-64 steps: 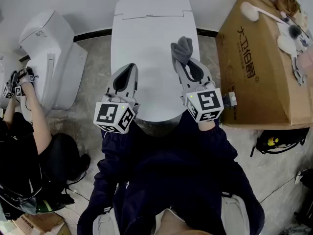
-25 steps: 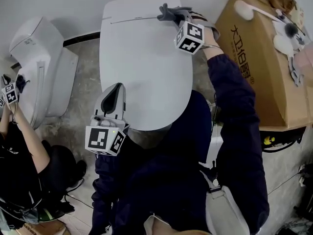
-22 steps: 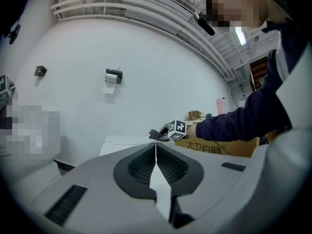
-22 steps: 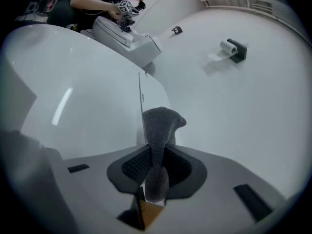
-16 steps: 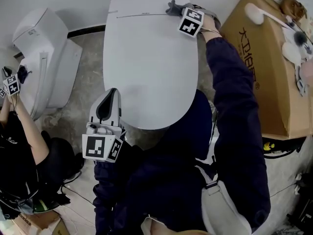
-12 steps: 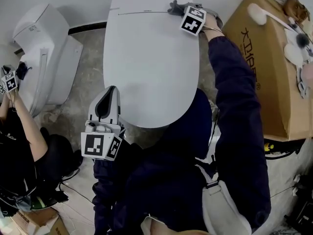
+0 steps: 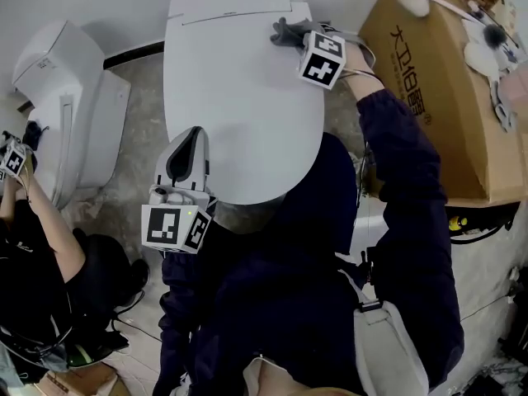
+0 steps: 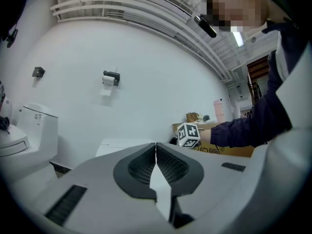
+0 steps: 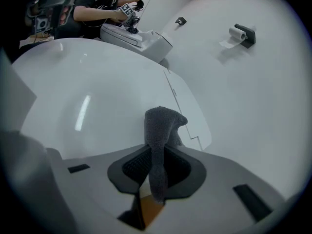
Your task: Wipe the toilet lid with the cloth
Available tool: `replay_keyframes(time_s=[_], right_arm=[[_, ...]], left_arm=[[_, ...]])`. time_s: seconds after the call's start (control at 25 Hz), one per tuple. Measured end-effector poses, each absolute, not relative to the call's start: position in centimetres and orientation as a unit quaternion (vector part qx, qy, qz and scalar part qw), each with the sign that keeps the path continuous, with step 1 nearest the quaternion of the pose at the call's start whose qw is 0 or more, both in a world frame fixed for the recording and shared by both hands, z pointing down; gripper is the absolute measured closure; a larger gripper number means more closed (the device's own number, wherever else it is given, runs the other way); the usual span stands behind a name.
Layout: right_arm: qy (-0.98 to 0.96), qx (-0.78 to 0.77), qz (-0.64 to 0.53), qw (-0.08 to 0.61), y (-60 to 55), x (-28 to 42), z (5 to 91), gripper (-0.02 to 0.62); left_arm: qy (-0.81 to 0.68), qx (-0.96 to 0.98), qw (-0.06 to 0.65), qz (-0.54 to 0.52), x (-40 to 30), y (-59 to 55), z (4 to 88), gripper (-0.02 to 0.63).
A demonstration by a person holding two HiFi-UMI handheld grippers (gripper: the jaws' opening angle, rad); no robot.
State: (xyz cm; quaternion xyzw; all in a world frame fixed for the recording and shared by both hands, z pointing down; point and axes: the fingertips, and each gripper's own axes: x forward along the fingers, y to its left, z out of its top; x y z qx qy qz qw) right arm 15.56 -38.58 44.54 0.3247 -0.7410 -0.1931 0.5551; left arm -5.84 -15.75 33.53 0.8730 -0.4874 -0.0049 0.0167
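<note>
In the head view the right gripper (image 7: 299,35) holds the grey cloth (image 7: 283,31) at the far right corner of the toilet lid (image 7: 235,114), so wiping looks barely begun and most of the lid is left. In the left gripper view the left gripper's (image 8: 156,147) 2 fingers meet on nothing. In the right gripper view the fingers pinch the cloth, its long axis running along them and its free end pointing toward the hinge.

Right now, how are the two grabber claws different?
The right gripper is shut on the grey cloth; the left gripper is shut on nothing. The right gripper is at the far end of the toilet lid; the left gripper hangs by its near edge. Both carry a marker cube.
</note>
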Motion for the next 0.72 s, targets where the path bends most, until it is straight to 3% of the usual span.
replay_keyframes(time_s=[0.72], right_arm=[[-0.756, 0.271, -0.153, 0.576, -11.2, 13.6, 46.4, 0.52]], left_arm=[[-0.44, 0.897, 0.017, -0.036, -3.2, -17.6, 32.7, 0.589]])
